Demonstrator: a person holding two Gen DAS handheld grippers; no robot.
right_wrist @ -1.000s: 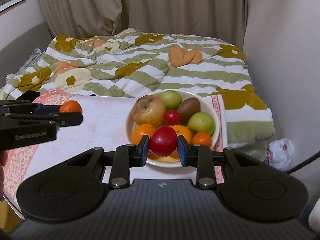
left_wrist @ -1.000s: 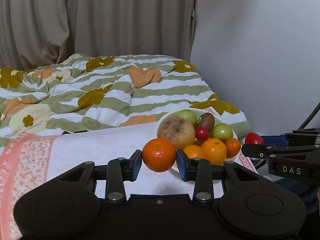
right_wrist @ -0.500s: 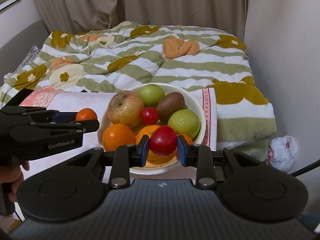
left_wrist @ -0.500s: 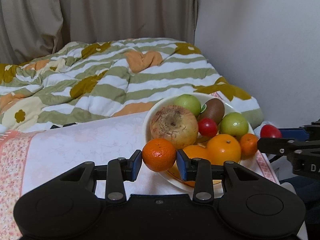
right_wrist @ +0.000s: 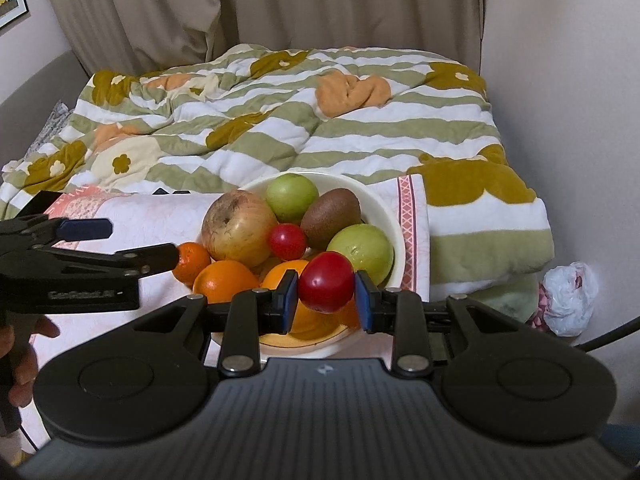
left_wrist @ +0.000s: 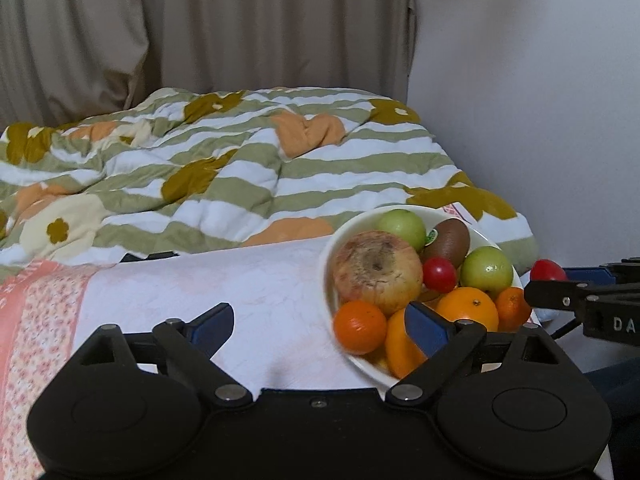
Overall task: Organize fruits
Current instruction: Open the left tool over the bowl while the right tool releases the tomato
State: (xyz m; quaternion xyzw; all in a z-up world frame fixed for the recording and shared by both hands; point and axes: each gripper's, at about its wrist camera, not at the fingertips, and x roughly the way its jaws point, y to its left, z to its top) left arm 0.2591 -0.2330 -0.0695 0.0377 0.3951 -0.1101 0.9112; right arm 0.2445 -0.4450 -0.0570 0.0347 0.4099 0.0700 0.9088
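Two tongs flank the white bowl [right_wrist: 394,236] on the table [left_wrist: 240,280]. Left tongs [left_wrist: 320,322], jaws just opened wide, grip nothing; the released mandarin [left_wrist: 360,326] lies at the bowl's near-left rim against the large apple [left_wrist: 376,272]. Right tongs [right_wrist: 326,294] clamp a red tomato [right_wrist: 326,286] above the bowl's near edge. Beyond the bowl lies a striped quilt [right_wrist: 280,120]; farther off hang curtains [right_wrist: 280,0].

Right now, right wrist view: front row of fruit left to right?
small mandarin → orange → second orange → red fruit held in the right gripper, in front of the bowl.
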